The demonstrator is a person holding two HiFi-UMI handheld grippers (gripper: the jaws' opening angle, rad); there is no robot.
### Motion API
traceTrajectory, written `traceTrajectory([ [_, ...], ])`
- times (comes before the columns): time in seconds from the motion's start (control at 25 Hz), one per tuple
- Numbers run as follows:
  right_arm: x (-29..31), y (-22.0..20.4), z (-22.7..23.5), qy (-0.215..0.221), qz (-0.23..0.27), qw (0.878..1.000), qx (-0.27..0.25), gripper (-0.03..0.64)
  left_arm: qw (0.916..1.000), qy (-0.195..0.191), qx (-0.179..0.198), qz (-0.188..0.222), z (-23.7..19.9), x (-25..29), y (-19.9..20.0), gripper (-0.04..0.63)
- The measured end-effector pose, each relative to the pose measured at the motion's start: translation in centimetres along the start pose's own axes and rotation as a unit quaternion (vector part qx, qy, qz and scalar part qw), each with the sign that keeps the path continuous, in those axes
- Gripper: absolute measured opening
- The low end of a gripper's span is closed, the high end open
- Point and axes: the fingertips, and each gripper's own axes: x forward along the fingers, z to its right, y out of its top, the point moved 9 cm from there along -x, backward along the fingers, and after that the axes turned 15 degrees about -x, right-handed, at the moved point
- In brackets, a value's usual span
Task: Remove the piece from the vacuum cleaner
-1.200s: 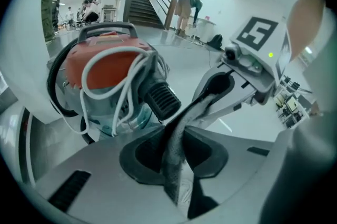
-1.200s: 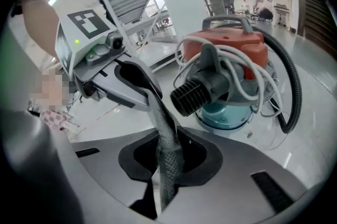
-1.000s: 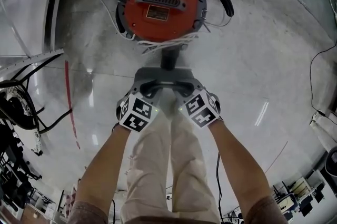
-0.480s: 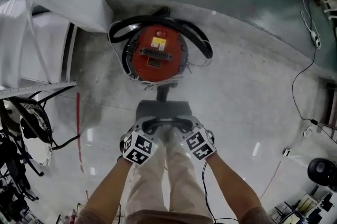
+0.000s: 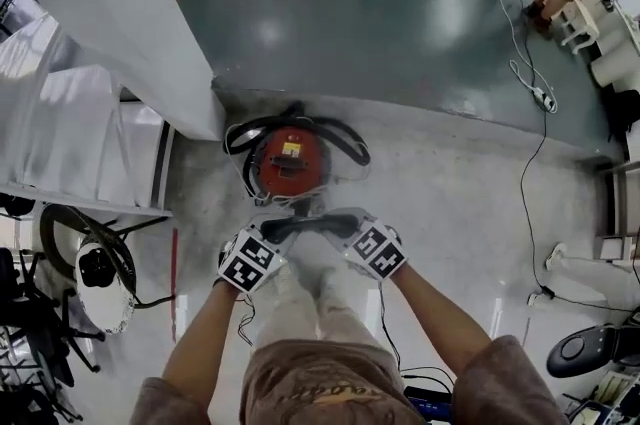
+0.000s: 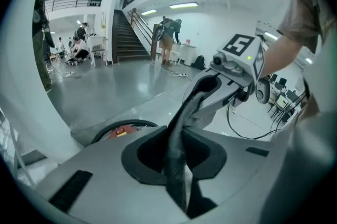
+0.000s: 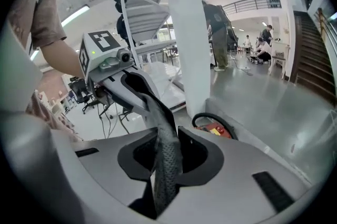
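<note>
Piece [image 5: 306, 225] raised above vacuum cleaner [image 5: 290, 163], crosswise, ends clamped in left gripper [image 5: 272, 233], right gripper [image 5: 346, 227] fingers [image 7: 237, 165]

Nothing really readable here tbh. The red vacuum cleaner [image 5: 290, 168] has a yellow label [image 5: 291, 150] on top, but it's way too small to make out any words. The square markers [image 5: 247, 261] are just black-and-white patterns, no letters or numbers.

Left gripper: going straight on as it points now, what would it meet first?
Beyond the dark piece that its fingers clamp, having just closed further, probably the grey floor just past the red vacuum cleaner; depth unclear.
</note>
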Motion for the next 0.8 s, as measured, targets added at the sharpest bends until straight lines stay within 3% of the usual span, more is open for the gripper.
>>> traceTrajectory([
  [0.16,-3.8,4.0,0.8,-0.022,0.031,0.999,-0.02,0.057,0.9998,-0.011,0.011,0.012,1.7,-4.0,4.1,0.058],
  [0.36,-8.5,7.5,1.4,-0.029,0.074,0.997,-0.002,0.067,0.9983,-0.038,0.04,0.017,4.0,-7.4,8.3,0.057],
  [0.48,-10.2,9.5,0.6,-0.028,0.08,0.996,-0.028,0.066,0.9973,-0.036,0.057,0.029,5.2,-9.8,9.2,0.055],
  [0.6,-11.2,11.0,-0.3,-0.031,0.081,0.994,-0.06,0.06,0.9966,-0.045,0.049,0.049,5.7,-11.2,9.1,0.054],
  [0.8,-12.2,11.1,-1.9,-0.038,0.087,0.994,-0.046,0.06,0.9962,-0.05,0.045,0.055,6.7,-11.9,8.5,0.054],
])
